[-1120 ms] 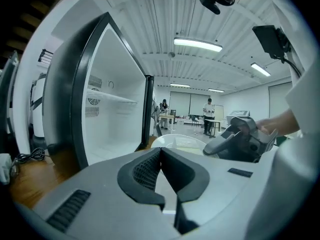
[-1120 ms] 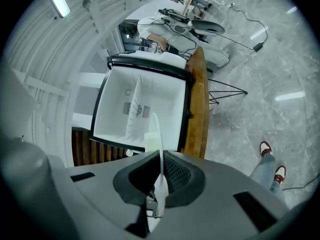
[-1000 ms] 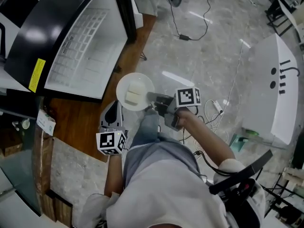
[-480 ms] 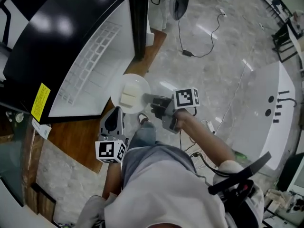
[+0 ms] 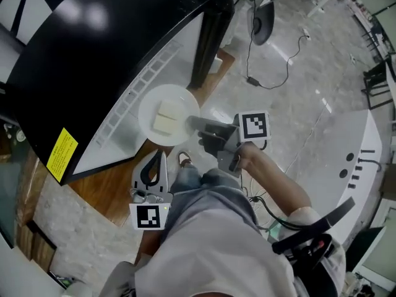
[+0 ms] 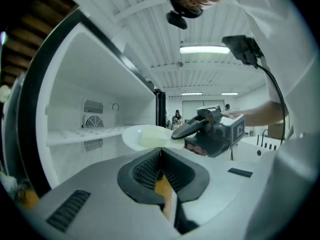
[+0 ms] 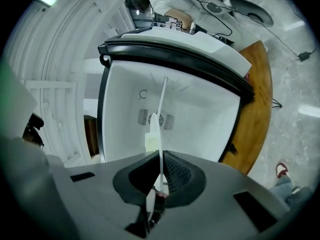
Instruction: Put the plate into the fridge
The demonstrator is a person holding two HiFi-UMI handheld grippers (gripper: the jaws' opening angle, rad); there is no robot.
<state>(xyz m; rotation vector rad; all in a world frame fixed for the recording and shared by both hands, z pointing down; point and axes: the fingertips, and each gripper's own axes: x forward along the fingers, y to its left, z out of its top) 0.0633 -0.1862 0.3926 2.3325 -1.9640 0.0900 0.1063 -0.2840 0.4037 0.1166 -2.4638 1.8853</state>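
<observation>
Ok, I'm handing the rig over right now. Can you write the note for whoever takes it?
Right tool: shut on the rim of the plate, which carries a pale food block.
Left tool: shut, empty, away from the plate.
Fridge: open, with its interior facing the plate.
Done: plate is picked up and held at the fridge opening.
Left: ease it onto a shelf, release, withdraw.
</observation>
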